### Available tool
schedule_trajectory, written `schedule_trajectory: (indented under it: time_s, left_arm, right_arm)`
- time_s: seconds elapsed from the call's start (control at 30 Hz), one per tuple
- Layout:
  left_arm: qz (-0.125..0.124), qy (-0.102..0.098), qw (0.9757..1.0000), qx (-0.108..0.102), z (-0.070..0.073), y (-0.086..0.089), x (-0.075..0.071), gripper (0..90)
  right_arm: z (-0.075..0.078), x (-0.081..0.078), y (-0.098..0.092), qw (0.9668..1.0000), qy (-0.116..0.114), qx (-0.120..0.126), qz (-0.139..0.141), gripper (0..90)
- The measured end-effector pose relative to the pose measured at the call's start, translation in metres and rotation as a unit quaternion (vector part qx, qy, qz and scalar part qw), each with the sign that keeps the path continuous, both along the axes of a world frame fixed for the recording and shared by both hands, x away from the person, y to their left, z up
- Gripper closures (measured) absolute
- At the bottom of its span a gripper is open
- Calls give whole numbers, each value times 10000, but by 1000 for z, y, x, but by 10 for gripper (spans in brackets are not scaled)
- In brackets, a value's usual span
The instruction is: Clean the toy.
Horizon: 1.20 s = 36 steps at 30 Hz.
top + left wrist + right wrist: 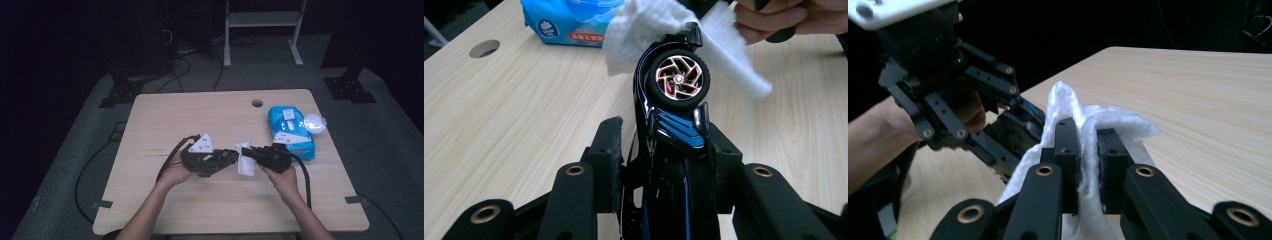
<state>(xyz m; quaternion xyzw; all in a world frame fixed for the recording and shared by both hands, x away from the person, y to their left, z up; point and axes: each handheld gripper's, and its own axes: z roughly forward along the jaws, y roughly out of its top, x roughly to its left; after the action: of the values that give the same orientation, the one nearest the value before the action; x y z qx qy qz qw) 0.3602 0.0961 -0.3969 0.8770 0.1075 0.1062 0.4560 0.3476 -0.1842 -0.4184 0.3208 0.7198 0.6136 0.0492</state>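
The left gripper is clenched on a glossy black toy car with blue stripes and a copper-spoked wheel, held near the middle of the pale wooden table. The right gripper pinches a crumpled white wipe that touches the car's nose. A blue wipes pack lies just beyond, near the right edge. Bare wood stretches to the left and front edges.
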Motion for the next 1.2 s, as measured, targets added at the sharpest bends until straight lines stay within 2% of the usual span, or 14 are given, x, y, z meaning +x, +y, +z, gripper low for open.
schedule_trajectory:
  time_s: [0.07,0.2,0.27,0.4,0.5,0.57,0.6,0.63,0.7,0.77,0.87,1.1,1.2]
  left_arm:
    - [21,32,9999,-93,1,2,1,584]
    - [56,46,10000,-54,1,3,2,584]
    - [93,-2,9999,82,-1,1,3,584]
    - [123,142,9993,309,-10,-5,8,584]
    - [138,218,9981,565,-19,-13,13,584]
    - [124,307,9963,789,-25,-18,18,584]
    - [140,487,9945,919,-30,-24,22,584]
    - [146,517,9936,998,-32,-27,24,584]
    - [190,520,9899,1303,-34,-35,28,584]
    - [165,562,9867,1518,-33,-42,33,584]
    - [165,696,9835,1663,-33,-49,40,584]
    - [154,895,9823,1637,-36,-49,47,576]
    - [138,970,9865,1309,-29,-42,47,541]
  right_arm:
    - [-4,1,0,10000,54,-25,-22,817]
    - [-16,4,2,9993,271,-244,-38,817]
    - [-18,5,3,9990,266,-347,-88,817]
    - [-8,4,-3,9994,100,-267,-176,817]
    - [-6,3,-5,9992,65,-315,-222,817]
    - [-7,4,-5,9989,81,-385,-236,817]
    - [-7,4,-4,9988,82,-416,-250,817]
    - [-8,4,-4,9987,70,-443,-256,817]
    - [-8,4,-4,9983,56,-506,-275,817]
    - [-9,5,-4,9980,80,-548,-291,817]
    - [-11,7,-3,9976,83,-620,-294,817]
    - [-18,11,2,9965,186,-769,-275,817]
    - [-19,13,5,9958,209,-855,-239,817]
